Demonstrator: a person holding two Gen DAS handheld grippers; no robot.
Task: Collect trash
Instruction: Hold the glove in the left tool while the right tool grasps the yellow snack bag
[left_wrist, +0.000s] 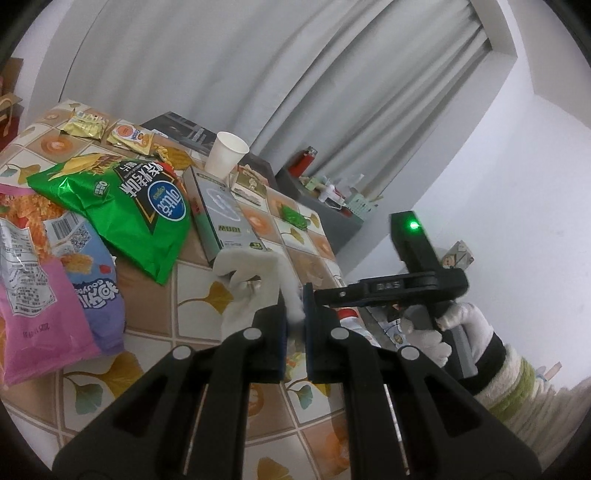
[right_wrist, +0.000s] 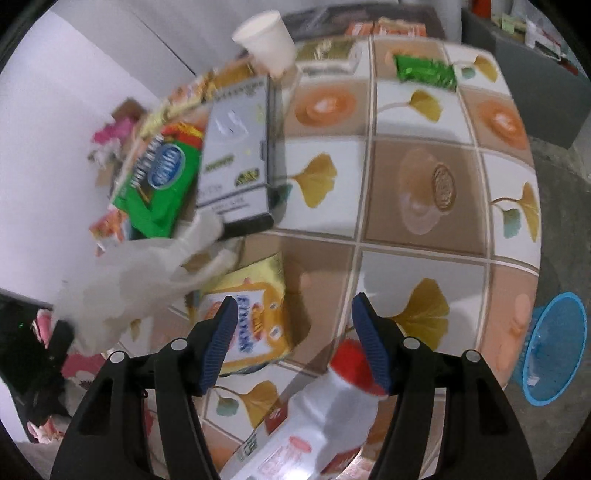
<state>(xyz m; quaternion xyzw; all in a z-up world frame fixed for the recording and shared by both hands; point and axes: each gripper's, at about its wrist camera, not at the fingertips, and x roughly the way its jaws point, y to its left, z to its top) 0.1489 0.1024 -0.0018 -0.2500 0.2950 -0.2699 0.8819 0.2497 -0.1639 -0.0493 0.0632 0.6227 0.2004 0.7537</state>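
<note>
My left gripper (left_wrist: 295, 314) is shut on a crumpled white tissue (left_wrist: 251, 280), held above the tiled tablecloth (left_wrist: 207, 317). The same tissue (right_wrist: 129, 288) shows blurred at the left of the right wrist view. My right gripper (right_wrist: 295, 306) points steeply down at the table, open, with nothing pressed between its blue pads (right_wrist: 221, 343). A white bottle with a red cap (right_wrist: 332, 398) lies under it, the cap beside the right finger. A yellow snack packet (right_wrist: 251, 314) lies under the left finger. A white-gloved hand (left_wrist: 428, 332) holds the right gripper's handle.
On the table lie a green chip bag (left_wrist: 122, 199), a pink bag (left_wrist: 33, 288), a grey box (left_wrist: 221, 214), a paper cup (left_wrist: 225, 153) and a small green wrapper (right_wrist: 424, 70). A blue mesh basket (right_wrist: 554, 343) stands on the floor past the table's edge.
</note>
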